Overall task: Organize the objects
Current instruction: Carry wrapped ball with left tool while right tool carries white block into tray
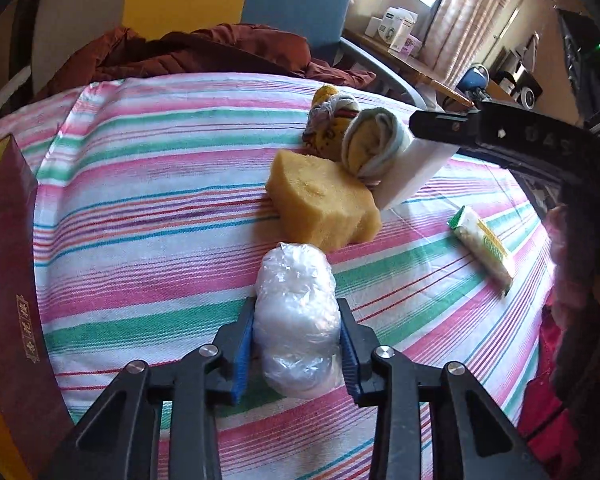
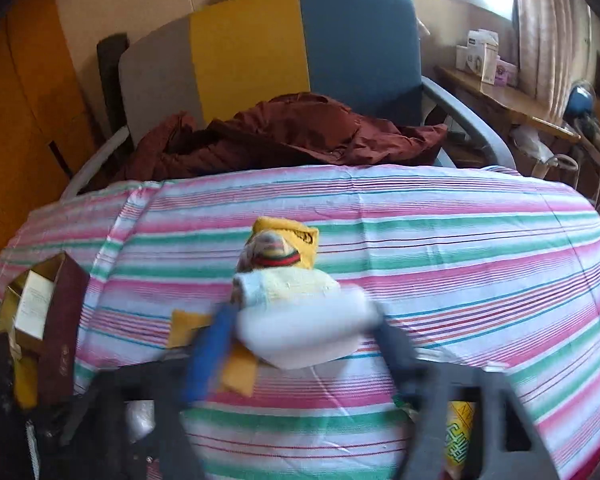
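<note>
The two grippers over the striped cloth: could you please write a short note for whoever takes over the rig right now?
Left gripper: pads pressed on the plastic-wrapped bundle, which rests on the striped cloth.
Right gripper: jaws around the white block; view blurred, grip unconfirmed.
Yellow sponge and two rolled socks sit clustered mid-cloth; green-yellow packet lies apart; maroon box stands open at the cloth's edge.
Done: nothing sorted yet.
Left: place every item.

Left gripper: black angular linkage arms, silver round rivets, ribbed blue pads; right gripper likewise black with blue pad
</note>
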The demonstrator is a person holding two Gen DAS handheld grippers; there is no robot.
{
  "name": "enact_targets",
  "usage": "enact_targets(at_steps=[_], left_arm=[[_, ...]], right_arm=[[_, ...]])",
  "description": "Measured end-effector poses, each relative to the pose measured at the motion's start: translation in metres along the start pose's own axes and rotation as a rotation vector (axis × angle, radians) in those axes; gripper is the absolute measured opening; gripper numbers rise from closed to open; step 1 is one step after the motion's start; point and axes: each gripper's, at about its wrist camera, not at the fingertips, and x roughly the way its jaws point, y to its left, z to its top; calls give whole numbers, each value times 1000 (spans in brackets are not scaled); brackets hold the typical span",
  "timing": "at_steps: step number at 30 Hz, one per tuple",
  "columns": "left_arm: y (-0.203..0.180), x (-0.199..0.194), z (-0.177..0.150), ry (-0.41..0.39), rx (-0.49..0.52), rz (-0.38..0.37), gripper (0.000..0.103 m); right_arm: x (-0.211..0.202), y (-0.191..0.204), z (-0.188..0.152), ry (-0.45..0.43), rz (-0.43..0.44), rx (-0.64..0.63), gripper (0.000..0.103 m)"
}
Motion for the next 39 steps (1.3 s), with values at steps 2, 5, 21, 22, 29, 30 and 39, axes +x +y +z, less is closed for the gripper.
enact_targets(at_steps=[2, 5, 21, 22, 29, 30, 39], left_arm=[[-4, 0, -2, -9, 27, 19, 36], [-6, -5, -6, -14, 36, 38, 36], [-16, -64, -52, -48, 59, 3, 36], [-16, -70, -53, -56, 54, 2, 36], [-7, -116, -62, -132, 47, 41, 36], [-5, -122, -63, -141, 46, 51, 36], [48, -170, -72, -207, -77, 147, 36]], right_arm=[[-7, -2, -4, 5, 18, 11, 57], [-22, 0, -15, 10, -8, -4, 57], [-69, -1, -75, -1, 84, 53, 58], [-69, -1, -75, 0, 90, 54, 58], [-68, 11, -77, 8, 110, 22, 58], [-69, 13, -77, 8, 113, 13, 58], [-70, 33, -82, 14, 159, -35, 58]])
